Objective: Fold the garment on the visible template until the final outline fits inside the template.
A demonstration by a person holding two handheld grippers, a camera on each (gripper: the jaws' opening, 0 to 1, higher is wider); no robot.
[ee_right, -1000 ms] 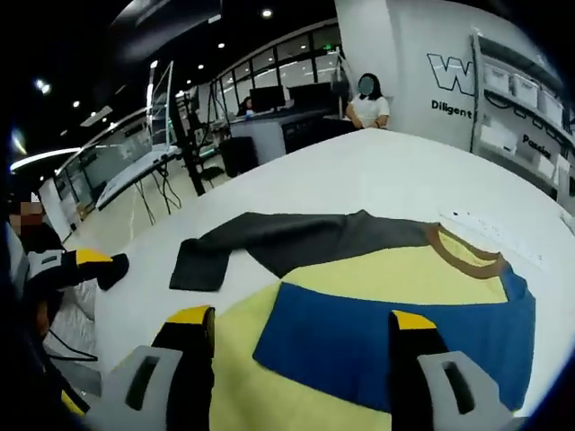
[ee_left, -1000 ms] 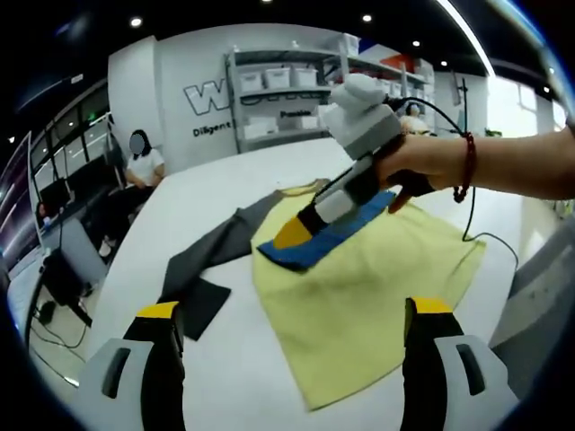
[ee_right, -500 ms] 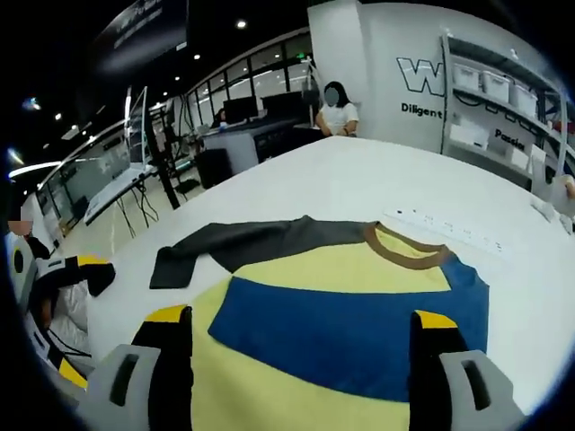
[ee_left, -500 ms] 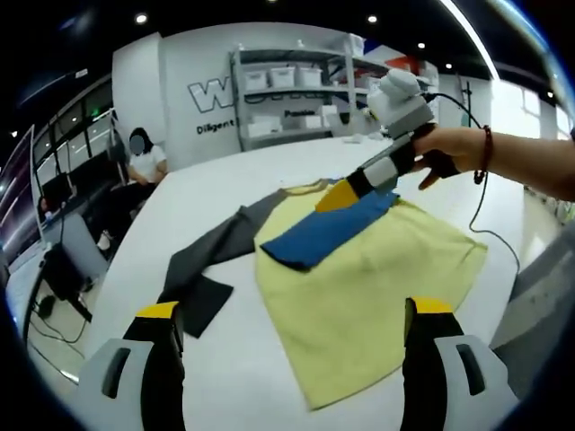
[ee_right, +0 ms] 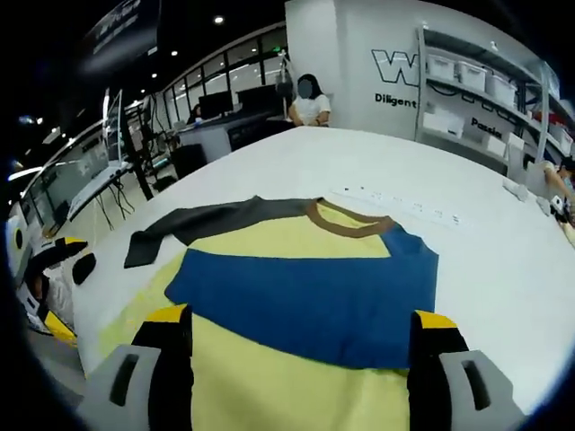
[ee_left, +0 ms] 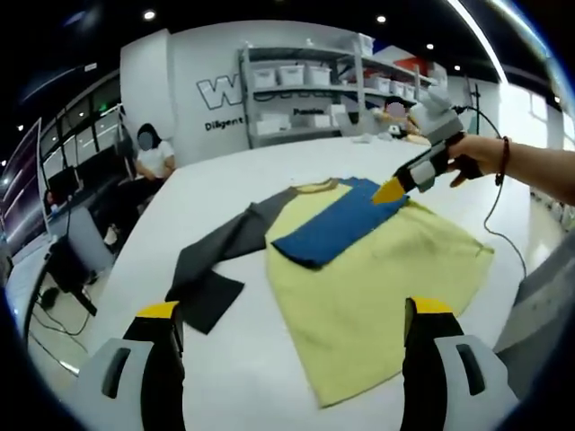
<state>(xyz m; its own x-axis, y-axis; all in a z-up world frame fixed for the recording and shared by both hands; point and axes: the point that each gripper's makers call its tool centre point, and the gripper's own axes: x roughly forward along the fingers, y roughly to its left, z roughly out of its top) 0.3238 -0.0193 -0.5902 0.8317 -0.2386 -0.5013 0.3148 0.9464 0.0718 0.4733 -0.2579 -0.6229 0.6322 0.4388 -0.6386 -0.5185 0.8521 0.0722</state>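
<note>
A long-sleeved top lies flat on the white table [ee_left: 225,377]. It has a yellow body [ee_left: 368,287], a brown collar [ee_right: 350,224] and a blue sleeve [ee_left: 337,224] folded across the chest. Its grey sleeve [ee_left: 225,251] stretches out to the left, ending in a dark cuff [ee_left: 205,301]. My left gripper [ee_left: 295,310] hangs open over the table's near side, short of the hem, with nothing between its jaws. My right gripper [ee_right: 301,316] is open too, above the yellow body and near the blue sleeve [ee_right: 305,292]. In the left gripper view a hand holds the right gripper [ee_left: 391,190] above the top's far right shoulder.
A white power strip [ee_right: 395,205] lies on the table beyond the collar. Shelves with white bins [ee_left: 305,90] stand against the back wall. A person [ee_left: 148,157] sits at the table's far left. The left gripper [ee_right: 63,256] shows at the table's left edge.
The right gripper has drawn back from over the blue sleeve toward the top's far right side. The sleeve stays folded flat on the yellow body. The left gripper has hardly moved.
</note>
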